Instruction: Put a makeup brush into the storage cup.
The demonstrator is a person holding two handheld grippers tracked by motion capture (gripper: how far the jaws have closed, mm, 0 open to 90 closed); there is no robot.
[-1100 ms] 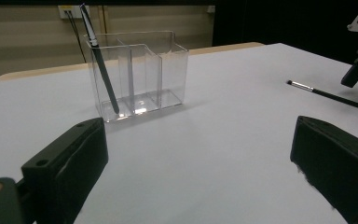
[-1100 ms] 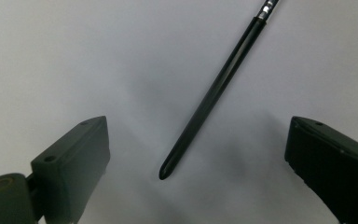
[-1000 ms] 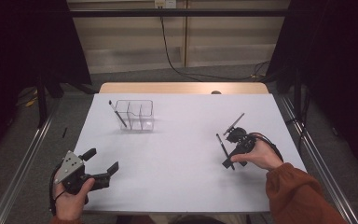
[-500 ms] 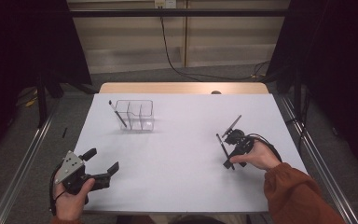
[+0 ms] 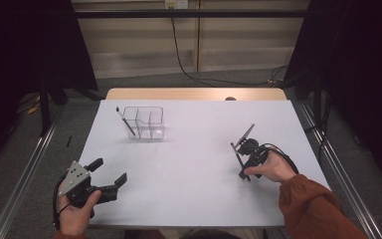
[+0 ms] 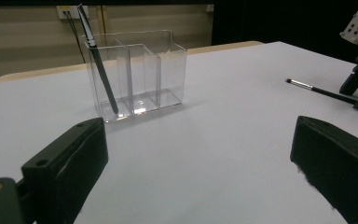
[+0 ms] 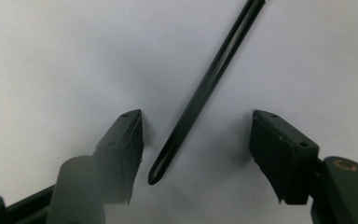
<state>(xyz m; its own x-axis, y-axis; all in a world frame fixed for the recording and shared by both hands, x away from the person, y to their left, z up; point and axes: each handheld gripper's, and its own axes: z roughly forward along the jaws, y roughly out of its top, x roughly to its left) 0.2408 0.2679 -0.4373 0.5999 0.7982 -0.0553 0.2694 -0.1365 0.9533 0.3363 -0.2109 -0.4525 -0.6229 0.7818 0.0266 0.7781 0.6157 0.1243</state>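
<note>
Closing in since a second ago, my right gripper's [image 5: 240, 158] jaws straddle the black brush [image 7: 204, 93] lying on the white table [image 5: 189, 174] at right, pads not yet touching it. My left gripper [image 5: 110, 173] rests wide open at near left. Another brush [image 6: 98, 60] leans in the clear organizer [image 6: 142, 74] far left.

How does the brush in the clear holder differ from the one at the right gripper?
The brush in the holder leans nearly upright in an end compartment of the clear holder; the brush on the table lies flat. The first is untouched; the second lies between the right gripper's closing jaws, ungripped. Both are slim and dark.
</note>
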